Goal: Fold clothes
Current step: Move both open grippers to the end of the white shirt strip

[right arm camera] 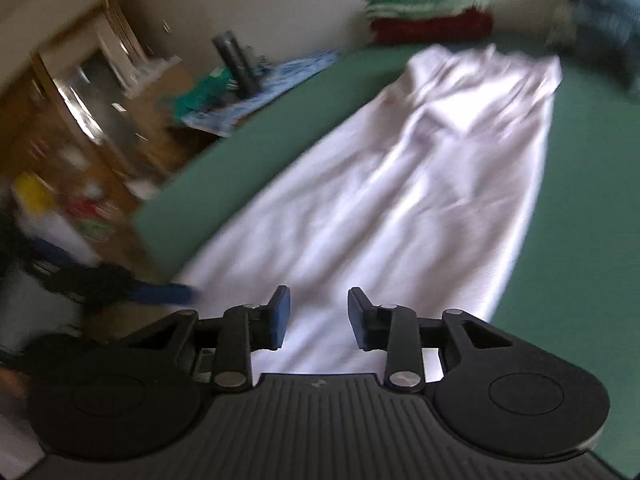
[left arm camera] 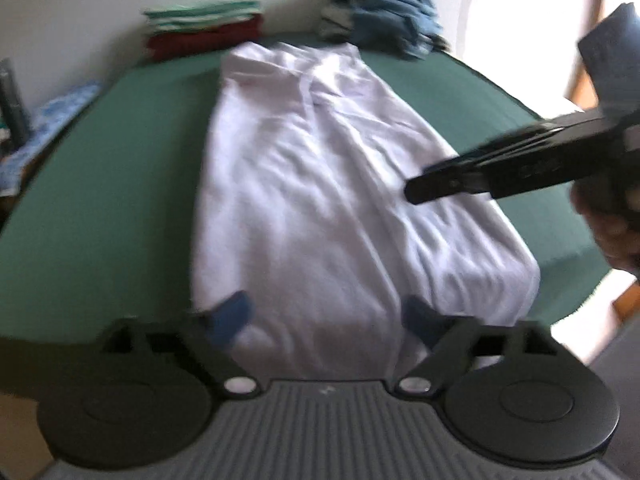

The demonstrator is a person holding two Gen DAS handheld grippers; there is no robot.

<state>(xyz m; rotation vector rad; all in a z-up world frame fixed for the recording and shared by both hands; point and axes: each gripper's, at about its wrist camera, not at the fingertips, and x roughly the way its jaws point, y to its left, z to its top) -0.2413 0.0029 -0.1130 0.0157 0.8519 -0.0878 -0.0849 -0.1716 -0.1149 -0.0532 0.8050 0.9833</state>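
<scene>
While the white garment lies stretched lengthwise on the green tabletop, already narrowed into a long strip running from the near edge to the far side, neither tool has hold of it. The left hand-held gripper is spread to its widest over the near hem, the cloth showing between its blue pads but not pinched. The right hand-held gripper stands partly open above the near end of the strip, with nothing between its jaws; in the left view it reaches in from the right over the cloth's right edge.

The risk from here, as I judge it, lies in the next pick-up. The hem sits close to the near edge of the tabletop, so a careless drag could slide the cloth off. If only one layer is caught, the strip would peel apart and lose its fold. Uneven grips at the two corners would skew the next fold, and the blur in both views suggests quick motion, which would not help.

No container shows in either view. Folded green and red clothes sit stacked at the far left, and a loose blue heap lies at the far right, just beside the garment's far end.
</scene>
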